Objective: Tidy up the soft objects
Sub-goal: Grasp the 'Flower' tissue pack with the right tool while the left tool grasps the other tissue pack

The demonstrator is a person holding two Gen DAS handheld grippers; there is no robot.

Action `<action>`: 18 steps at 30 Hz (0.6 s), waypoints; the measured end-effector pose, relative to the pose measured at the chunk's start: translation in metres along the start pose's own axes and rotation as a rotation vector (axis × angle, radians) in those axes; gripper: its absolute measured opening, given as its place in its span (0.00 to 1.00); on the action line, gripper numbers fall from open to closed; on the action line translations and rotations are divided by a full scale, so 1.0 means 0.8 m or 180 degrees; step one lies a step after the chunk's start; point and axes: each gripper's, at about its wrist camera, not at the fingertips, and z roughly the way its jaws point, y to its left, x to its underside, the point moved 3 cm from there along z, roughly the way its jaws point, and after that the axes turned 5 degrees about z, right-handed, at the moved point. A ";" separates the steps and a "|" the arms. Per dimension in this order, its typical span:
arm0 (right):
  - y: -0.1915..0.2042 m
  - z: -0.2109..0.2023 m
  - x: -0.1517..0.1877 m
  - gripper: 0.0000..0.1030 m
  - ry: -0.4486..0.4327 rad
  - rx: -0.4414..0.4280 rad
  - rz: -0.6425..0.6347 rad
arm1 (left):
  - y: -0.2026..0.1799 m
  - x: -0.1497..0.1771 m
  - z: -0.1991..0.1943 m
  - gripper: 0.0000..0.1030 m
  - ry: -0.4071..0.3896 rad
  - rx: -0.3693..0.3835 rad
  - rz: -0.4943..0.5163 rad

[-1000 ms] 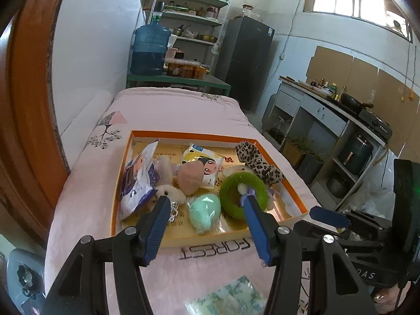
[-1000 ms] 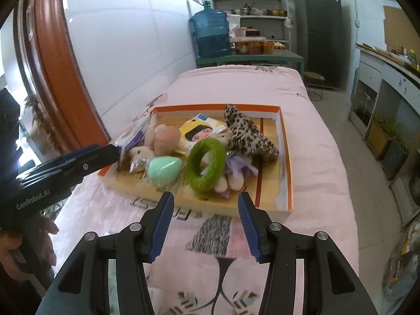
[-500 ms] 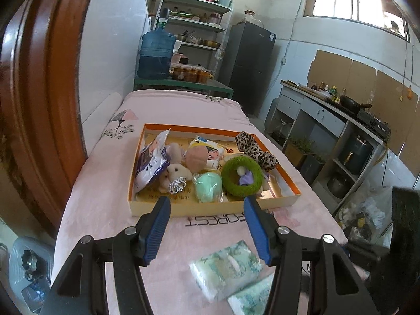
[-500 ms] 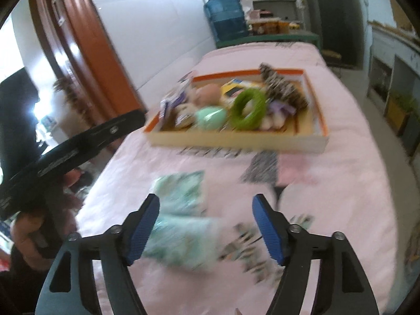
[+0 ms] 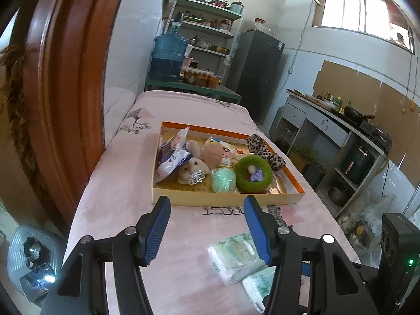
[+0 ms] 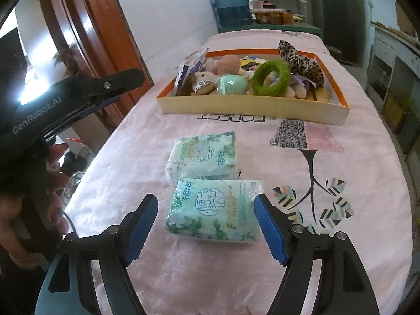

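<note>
An orange-rimmed cardboard tray (image 5: 168, 195) (image 6: 252, 106) on the pink bed holds several soft things: a green ring (image 5: 253, 169) (image 6: 271, 77), a mint egg-shaped toy (image 5: 223, 179) (image 6: 232, 84), plush animals, a leopard scrunchie (image 5: 265, 151) and a snack bag (image 5: 172, 157). Two green tissue packs lie in front of the tray, one near (image 6: 215, 210) and one farther (image 6: 203, 157); they also show in the left wrist view (image 5: 236, 256). My right gripper (image 6: 206, 219) is open, its blue pads on either side of the near pack. My left gripper (image 5: 207, 220) is open and empty, short of the tray.
The bed runs beside a white wall and a brown wooden door frame (image 5: 57, 99) on the left. A blue water jug (image 5: 169, 57) and shelves stand beyond the bed's far end. A kitchen counter (image 5: 328, 120) lines the right. A black box (image 5: 396, 249) is at the near right.
Both grippers have pulled back from the tray toward the near end of the bed. The two tissue packs have come into view, and the right gripper now straddles the near one.
</note>
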 end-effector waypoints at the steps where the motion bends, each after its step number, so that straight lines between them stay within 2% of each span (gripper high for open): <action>1: 0.001 0.002 0.001 0.75 -0.0001 0.0058 -0.0010 | 0.002 0.001 0.000 0.56 0.0001 -0.0002 -0.0013; 5: 0.002 0.009 0.004 0.75 0.0035 0.0319 -0.0071 | 0.006 0.005 0.000 0.56 0.0014 0.0005 -0.0028; 9: 0.002 0.015 0.003 0.76 0.0025 0.0401 -0.0128 | 0.004 0.010 0.006 0.56 0.0071 0.0045 0.0013; 15: -0.007 0.029 0.005 0.77 0.0161 0.0332 -0.0010 | -0.012 0.020 0.019 0.56 0.0182 0.0252 0.0287; 18: -0.019 0.030 0.007 0.71 0.0232 0.0201 0.0145 | -0.024 0.026 0.031 0.56 0.0276 0.0506 0.0641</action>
